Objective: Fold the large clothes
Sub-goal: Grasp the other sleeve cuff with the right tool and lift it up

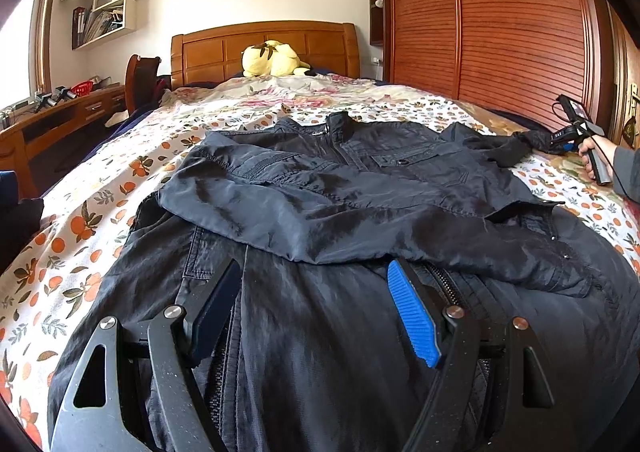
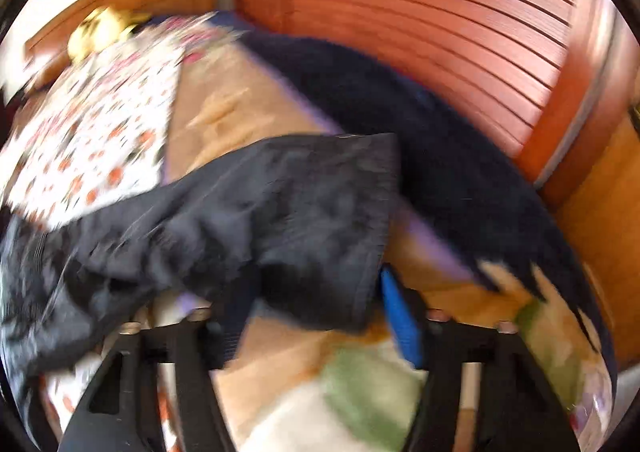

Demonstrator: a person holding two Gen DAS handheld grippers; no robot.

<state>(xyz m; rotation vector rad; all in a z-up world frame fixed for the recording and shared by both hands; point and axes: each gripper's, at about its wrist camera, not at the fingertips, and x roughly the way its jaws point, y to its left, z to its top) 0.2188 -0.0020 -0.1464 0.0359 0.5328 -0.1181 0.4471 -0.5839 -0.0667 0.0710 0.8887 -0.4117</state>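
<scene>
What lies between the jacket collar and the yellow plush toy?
Only bare floral bedspread between the jacket collar and plush toy, seen in the left wrist view.

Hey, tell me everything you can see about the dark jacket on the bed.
The dark jacket lies front-up on the floral bedspread, zipped, collar toward the headboard. Thin, shiny, crinkled fabric; chest pocket with button. One sleeve is folded across the body; the other stretches toward the right gripper, its cuff between the fingers.
</scene>
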